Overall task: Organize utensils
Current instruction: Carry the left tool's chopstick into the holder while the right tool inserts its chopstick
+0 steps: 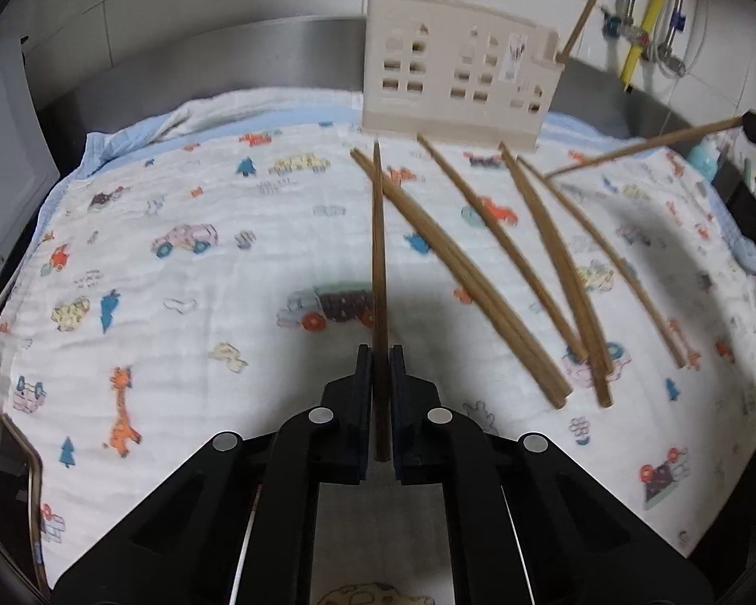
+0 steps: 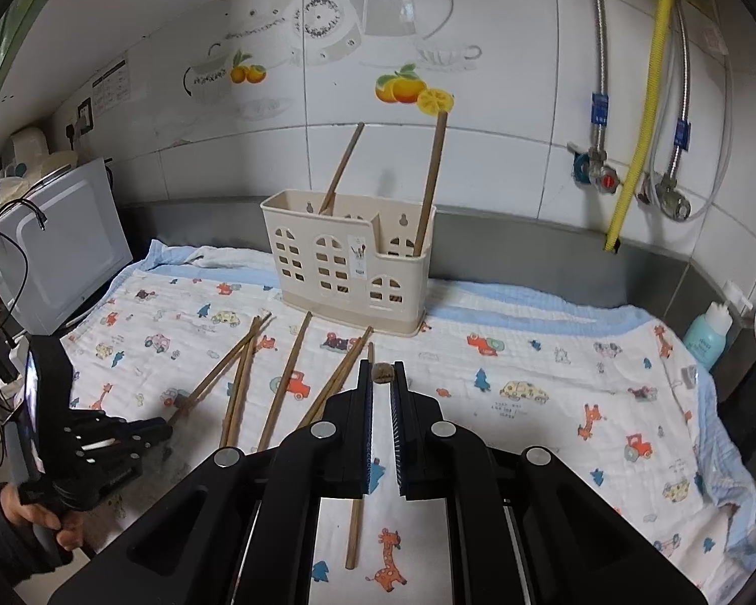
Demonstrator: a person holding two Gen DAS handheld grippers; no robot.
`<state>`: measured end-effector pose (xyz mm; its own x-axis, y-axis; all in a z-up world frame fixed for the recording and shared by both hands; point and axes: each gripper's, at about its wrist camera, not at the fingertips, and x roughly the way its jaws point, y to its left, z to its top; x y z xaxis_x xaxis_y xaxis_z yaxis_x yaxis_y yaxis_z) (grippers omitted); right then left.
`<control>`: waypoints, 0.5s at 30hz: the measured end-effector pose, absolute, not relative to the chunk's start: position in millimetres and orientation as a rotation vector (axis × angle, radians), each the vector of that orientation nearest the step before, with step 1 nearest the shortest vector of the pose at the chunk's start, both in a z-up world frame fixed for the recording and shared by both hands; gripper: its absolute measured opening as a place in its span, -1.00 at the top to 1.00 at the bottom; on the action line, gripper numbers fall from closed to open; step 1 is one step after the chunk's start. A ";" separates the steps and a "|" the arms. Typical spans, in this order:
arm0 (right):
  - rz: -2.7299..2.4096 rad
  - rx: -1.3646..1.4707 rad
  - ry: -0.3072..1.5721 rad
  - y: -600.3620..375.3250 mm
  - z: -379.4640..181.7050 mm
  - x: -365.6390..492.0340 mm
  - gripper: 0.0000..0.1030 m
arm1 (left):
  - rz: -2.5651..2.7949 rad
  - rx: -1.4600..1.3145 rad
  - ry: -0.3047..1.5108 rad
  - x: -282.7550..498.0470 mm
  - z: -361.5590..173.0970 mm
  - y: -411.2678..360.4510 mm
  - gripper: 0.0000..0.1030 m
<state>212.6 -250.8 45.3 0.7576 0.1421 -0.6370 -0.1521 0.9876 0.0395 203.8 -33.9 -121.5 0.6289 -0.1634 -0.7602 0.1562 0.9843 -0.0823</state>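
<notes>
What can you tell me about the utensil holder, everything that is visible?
The holder is a beige plastic caddy shaped like a house, with arched window cutouts, a small label on its front and a darker base. It stands upright on the printed cloth near the steel backsplash. Its taller left compartment and lower right one each hold one wooden chopstick, leaning out of the top. More chopsticks lie on the cloth in front; whether any touch its base is unclear.
</notes>
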 end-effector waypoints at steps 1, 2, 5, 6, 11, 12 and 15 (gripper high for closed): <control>0.159 -0.017 0.690 -250.4 47.0 212.6 0.87 | -0.192 -0.015 0.855 202.1 -116.1 -31.5 0.90; 0.160 -0.018 0.687 -250.1 48.8 212.7 0.87 | -0.194 -0.018 0.839 200.6 -110.8 -29.6 0.90; 0.167 -0.012 0.681 -250.0 54.1 213.6 0.87 | -0.208 -0.029 0.784 197.8 -93.0 -25.2 0.90; 0.167 -0.013 0.679 -249.4 55.5 214.0 0.87 | -0.211 -0.030 0.766 198.1 -86.4 -24.3 0.90; 0.182 -0.023 0.661 -246.3 72.3 218.8 0.87 | -0.230 -0.015 0.682 201.7 -57.7 -24.1 0.90; 0.186 -0.023 0.658 -245.9 76.5 220.8 0.87 | -0.236 -0.001 0.659 203.0 -50.9 -25.4 0.90; 0.194 -0.025 0.646 -245.2 87.5 226.2 0.87 | -0.254 0.001 0.624 208.0 -37.1 -25.8 0.90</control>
<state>226.2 -245.2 87.5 0.7807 0.1722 -0.6007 -0.1876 0.9815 0.0376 208.0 -25.8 -37.1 0.7816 -0.2349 -0.5779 0.2357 0.9689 -0.0751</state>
